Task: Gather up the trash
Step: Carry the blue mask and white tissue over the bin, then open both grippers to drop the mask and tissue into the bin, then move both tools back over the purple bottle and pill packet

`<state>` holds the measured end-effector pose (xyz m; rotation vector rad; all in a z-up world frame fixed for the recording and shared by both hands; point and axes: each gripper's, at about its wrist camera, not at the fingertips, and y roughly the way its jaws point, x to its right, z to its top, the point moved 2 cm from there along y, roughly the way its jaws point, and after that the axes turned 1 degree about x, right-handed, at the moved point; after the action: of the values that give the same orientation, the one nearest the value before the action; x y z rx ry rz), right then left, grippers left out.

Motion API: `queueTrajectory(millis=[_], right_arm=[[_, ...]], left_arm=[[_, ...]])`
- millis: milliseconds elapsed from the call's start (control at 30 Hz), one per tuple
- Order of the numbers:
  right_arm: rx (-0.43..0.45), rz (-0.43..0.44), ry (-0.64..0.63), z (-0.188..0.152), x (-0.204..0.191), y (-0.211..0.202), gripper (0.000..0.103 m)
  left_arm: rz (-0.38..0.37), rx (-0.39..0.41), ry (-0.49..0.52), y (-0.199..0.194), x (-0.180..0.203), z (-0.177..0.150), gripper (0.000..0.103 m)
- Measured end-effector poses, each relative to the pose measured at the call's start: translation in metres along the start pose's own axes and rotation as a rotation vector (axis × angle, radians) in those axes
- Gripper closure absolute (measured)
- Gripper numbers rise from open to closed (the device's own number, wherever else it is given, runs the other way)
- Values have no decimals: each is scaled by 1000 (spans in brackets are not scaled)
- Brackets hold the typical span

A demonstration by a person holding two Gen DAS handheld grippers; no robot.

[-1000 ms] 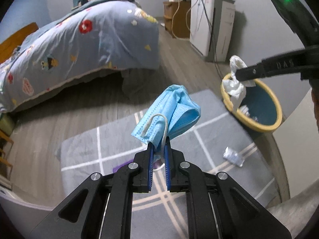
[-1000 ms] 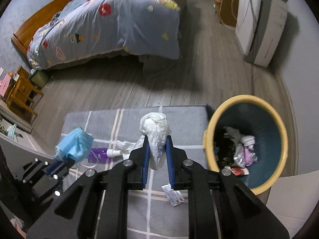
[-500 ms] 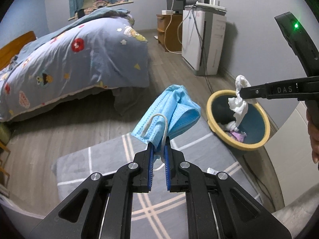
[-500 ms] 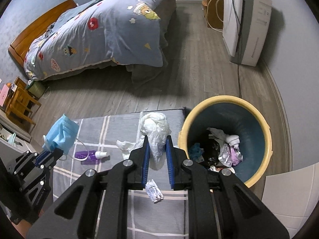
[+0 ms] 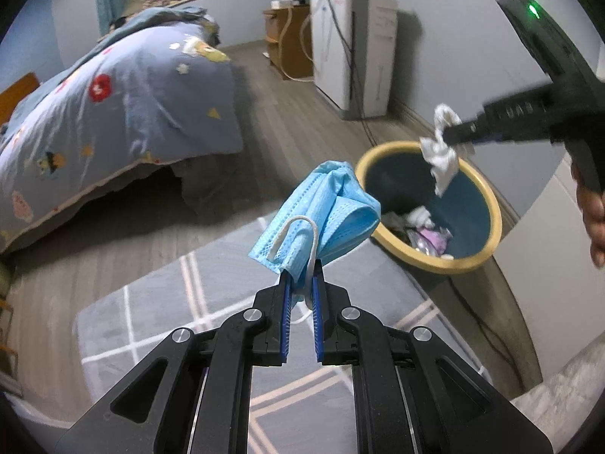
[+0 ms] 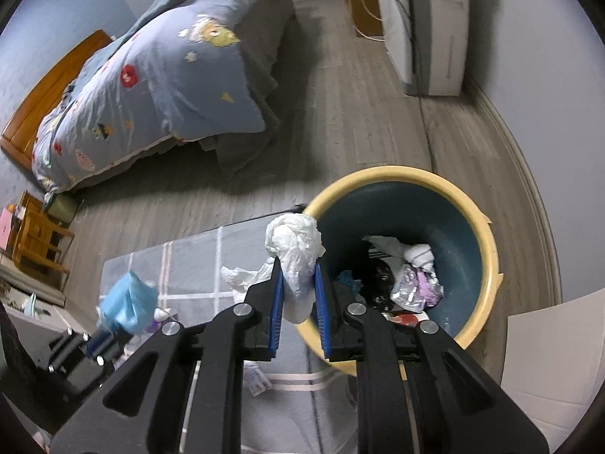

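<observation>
Left gripper (image 5: pixel 300 282) pinched mask (image 5: pixel 321 212) – right gripper (image 6: pixel 297 287) clamped tissue (image 6: pixel 297 249) – held above bin (image 6: pixel 487 265) rim

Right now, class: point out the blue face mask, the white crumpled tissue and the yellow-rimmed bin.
blue face mask (image 5: pixel 329 204), left wrist view, on its folded pleats.
white crumpled tissue (image 6: pixel 297 242), right wrist view, on its bunched top.
yellow-rimmed bin (image 6: pixel 487 249), right wrist view, on its right rim.

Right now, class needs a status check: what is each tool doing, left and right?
Left tool: closed on the blue face mask.
Right tool: closed on the white crumpled tissue, at the trash bin rim.
</observation>
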<state>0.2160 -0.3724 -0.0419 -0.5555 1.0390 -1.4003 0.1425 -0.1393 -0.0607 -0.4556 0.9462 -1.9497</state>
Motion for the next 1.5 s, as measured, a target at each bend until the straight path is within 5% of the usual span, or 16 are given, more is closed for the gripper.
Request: queueTrajectory(millis=[400, 933, 1133, 1333, 1400, 1500], right_arm=[[-34, -94, 140, 3, 75, 30, 88], [-65, -152, 270, -3, 128, 52, 88], [-70, -136, 296, -4, 133, 54, 83], [-61, -128, 300, -3, 134, 53, 39], [-52, -128, 300, -2, 133, 51, 15], [-28, -153, 286, 1, 129, 44, 6]], left_arm=[[-111, -74, 50, 38, 58, -5, 92], [-173, -106, 116, 98, 112, 53, 92], [-161, -100, 137, 113, 119, 63, 74], [-125, -71, 129, 112, 116, 61, 29], [-109, -65, 114, 110, 111, 59, 17], [-85, -54, 84, 106, 103, 55, 12]])
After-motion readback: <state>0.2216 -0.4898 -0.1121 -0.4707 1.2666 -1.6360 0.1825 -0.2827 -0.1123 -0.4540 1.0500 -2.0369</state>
